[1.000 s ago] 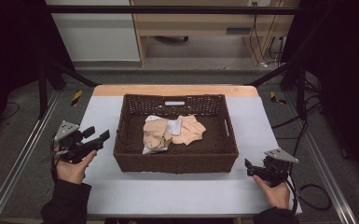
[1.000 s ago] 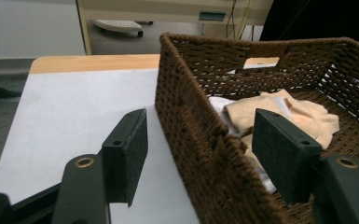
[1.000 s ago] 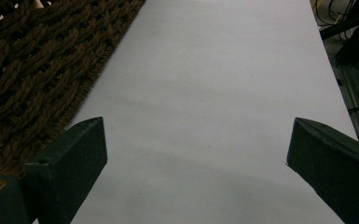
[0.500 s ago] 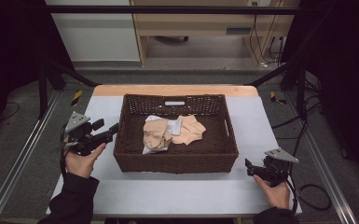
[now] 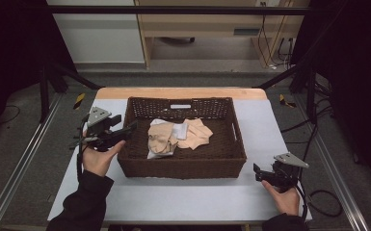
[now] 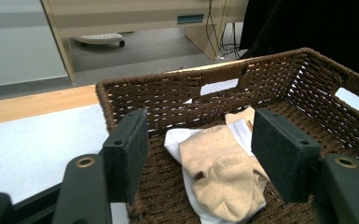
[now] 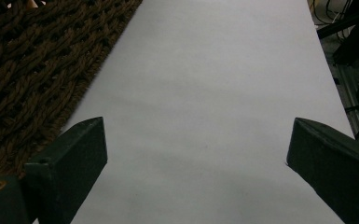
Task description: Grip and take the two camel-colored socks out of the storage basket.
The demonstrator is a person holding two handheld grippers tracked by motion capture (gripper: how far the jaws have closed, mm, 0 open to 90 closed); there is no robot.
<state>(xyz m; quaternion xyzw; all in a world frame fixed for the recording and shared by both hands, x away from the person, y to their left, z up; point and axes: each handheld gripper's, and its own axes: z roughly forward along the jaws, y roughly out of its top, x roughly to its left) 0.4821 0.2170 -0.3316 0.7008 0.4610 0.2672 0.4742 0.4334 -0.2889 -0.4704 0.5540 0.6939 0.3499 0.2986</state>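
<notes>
The left gripper point(image 5: 125, 131) is held at the left wall of the wicker basket point(image 5: 130, 161), with its tips level with the rim and pointing inward toward the basket's contents. Its jaws stand spread apart and hold nothing. In the left gripper view, the left gripper point(image 6: 200, 149) frames the pile of cloths between its two black pads: the beige cloth point(image 6: 219, 175) lies crumpled on top of a white cloth point(image 6: 179, 140), both resting on the basket floor and apart from the pads. One pad sits over the near corner of the basket rim point(image 6: 121, 88). In the high view the beige cloth point(image 5: 163, 139) lies left of centre on the basket floor, the white cloth point(image 5: 179, 130) shows beside and beneath it, and a second beige piece point(image 5: 196, 134) lies just to the right, touching the white cloth. The right gripper point(image 5: 259, 173) rests low over the counter point(image 5: 192, 197) near the basket's front right corner, just beside the wall without touching it as far as can be told. In the right gripper view, the right gripper point(image 7: 196, 154) has its jaws wide apart over bare white counter surface point(image 7: 214, 93), with the woven basket wall point(image 7: 37, 70) running along the left edge of that view.
</notes>
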